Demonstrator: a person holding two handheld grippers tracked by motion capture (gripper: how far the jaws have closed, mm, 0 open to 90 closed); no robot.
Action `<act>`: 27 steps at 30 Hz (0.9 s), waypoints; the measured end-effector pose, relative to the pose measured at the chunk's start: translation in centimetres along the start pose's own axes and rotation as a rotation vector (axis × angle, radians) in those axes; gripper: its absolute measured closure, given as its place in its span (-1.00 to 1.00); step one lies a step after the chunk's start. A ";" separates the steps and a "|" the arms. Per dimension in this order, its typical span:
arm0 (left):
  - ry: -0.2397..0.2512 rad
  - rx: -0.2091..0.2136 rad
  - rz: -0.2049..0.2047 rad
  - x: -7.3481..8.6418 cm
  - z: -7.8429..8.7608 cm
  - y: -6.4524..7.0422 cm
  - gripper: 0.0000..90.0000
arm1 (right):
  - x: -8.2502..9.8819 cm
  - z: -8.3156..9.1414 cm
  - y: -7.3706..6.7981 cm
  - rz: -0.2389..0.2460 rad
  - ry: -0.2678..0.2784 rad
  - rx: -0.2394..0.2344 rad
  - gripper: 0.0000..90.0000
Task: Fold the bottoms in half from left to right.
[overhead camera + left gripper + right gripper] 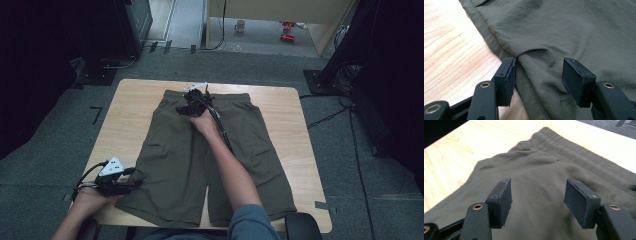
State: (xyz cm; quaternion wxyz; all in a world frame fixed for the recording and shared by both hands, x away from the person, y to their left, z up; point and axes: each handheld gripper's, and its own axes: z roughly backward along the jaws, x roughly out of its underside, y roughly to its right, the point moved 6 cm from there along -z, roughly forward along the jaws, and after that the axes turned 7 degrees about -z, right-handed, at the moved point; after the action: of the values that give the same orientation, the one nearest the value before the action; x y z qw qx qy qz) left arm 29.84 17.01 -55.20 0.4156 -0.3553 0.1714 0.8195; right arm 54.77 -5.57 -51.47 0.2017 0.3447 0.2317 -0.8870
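Note:
Olive-green shorts (170, 150) lie flat on the wooden table (130, 110), waistband at the far side and legs toward me. My left gripper (134, 176) is at the outer hem of the left leg, near the table's front left corner. In the left gripper view its jaws (537, 75) stand open astride a raised fold of the shorts (574, 30), the left pad against the hem edge. My right gripper (186, 106) hovers over the upper middle of the shorts, just short of the waistband. In the right gripper view it (537, 195) stands open above the fabric (544, 167), nothing between the pads.
Bare wood (449, 50) lies left of the hem, and more tabletop (454, 162) shows beyond the waistband. Grey carpet surrounds the table. Dark stands and cables (330, 117) are at the right, a mug (240, 26) stands on the far floor, and a chair arm (302, 225) is at the front right.

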 end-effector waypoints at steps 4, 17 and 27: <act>0.001 0.004 0.000 -0.1 0.0 0.0 -0.01 | -0.2 -0.9 -1.1 0.016 0.023 -0.009 -0.16; -0.030 -0.015 0.015 -0.4 -0.1 0.1 0.09 | 0.2 -4.4 -3.8 0.004 0.007 -0.040 -0.30; -0.041 -0.012 0.027 -0.4 -0.1 0.2 0.09 | 0.9 -6.5 -5.6 0.096 -0.056 0.045 -0.29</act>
State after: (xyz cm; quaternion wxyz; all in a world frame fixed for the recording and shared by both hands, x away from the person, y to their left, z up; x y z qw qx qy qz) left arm 29.90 16.65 -54.95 0.4060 -0.3386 0.1627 0.8331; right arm 54.61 2.31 -54.87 0.2428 0.3348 0.1892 -0.8906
